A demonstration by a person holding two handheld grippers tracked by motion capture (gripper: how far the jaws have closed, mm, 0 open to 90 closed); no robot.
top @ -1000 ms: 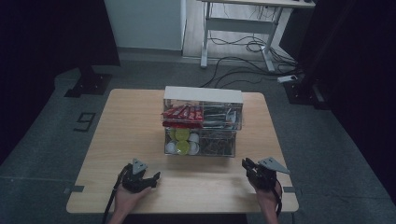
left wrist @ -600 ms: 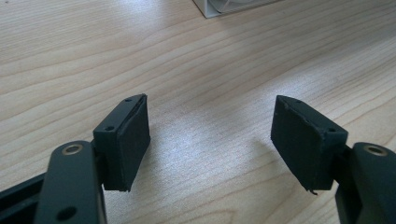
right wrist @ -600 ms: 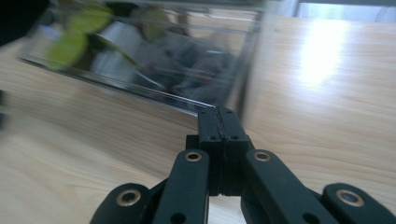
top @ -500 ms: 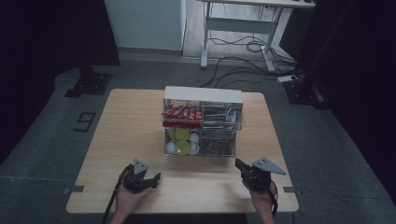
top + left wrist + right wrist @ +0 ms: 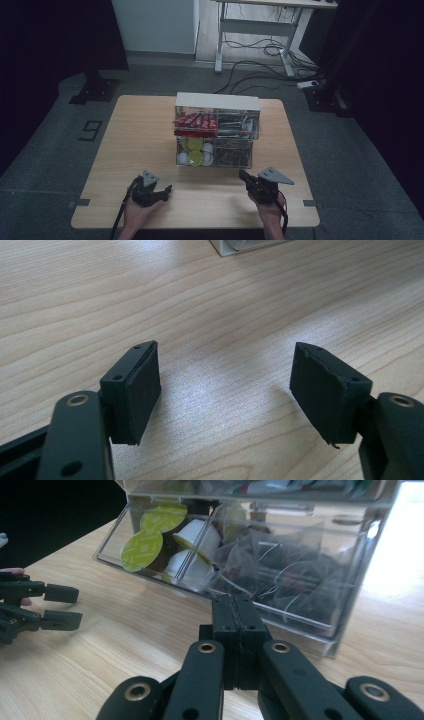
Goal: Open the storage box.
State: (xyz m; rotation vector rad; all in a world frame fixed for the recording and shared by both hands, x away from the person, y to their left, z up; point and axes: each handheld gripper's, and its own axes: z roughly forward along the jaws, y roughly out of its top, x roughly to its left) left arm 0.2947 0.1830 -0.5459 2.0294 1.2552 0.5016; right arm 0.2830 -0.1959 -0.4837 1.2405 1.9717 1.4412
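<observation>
A clear two-tier organizer point(image 5: 217, 131) stands mid-table. Its upper tier holds red sachets point(image 5: 196, 121). The lower tier holds green-lidded pods point(image 5: 150, 545) on the left and dark tea bags point(image 5: 290, 580) on the right. My right gripper point(image 5: 243, 175) is shut with nothing between its jaws, and its tip point(image 5: 234, 605) points at the lower right drawer, close in front of it. My left gripper point(image 5: 164, 190) rests near the table's front edge, left of the right one. It point(image 5: 225, 385) is open over bare wood. The right gripper view has the left gripper point(image 5: 62, 607) at the left edge.
The wooden table point(image 5: 125, 140) has bare room left and right of the organizer and along the front. Around the table is grey floor, with a desk frame and cables point(image 5: 260, 50) behind it. A corner of the organizer's base point(image 5: 240, 246) shows at the top of the left gripper view.
My right gripper has moved left and a little forward, toward the front of the organizer. The left gripper has stayed in place.
</observation>
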